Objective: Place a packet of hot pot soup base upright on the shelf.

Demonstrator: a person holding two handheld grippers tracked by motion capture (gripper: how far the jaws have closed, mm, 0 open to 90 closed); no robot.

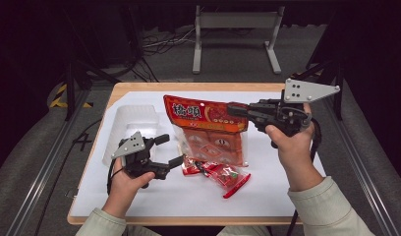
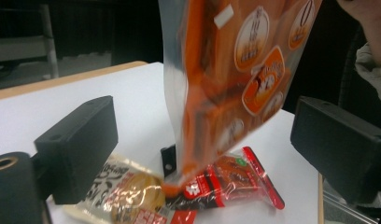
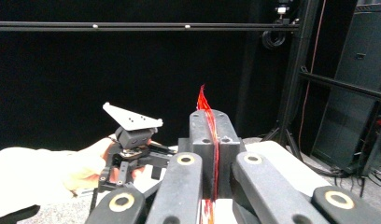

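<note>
A large orange snack bag [image 1: 208, 130] hangs by its top right corner from my right gripper [image 1: 233, 109], whose jaws are shut on it. In the right gripper view the bag's thin red edge [image 3: 202, 100] sticks up from between the closed jaws of the right gripper [image 3: 212, 135]. The bag's bottom edge rests among small red snack packets [image 1: 215, 173] on the white sheet. My left gripper [image 1: 170, 150] stands open just left of the bag, low over the table. Its view shows the bag [image 2: 235, 79] ahead between the spread jaws, with a red packet [image 2: 235, 179] and a yellow biscuit packet [image 2: 128, 193] below.
A clear plastic tray [image 1: 132, 125] sits at the table's back left, behind the left gripper. The white sheet [image 1: 267, 187] covers most of the wooden tabletop. A metal stand [image 1: 235, 29] is on the floor beyond the table.
</note>
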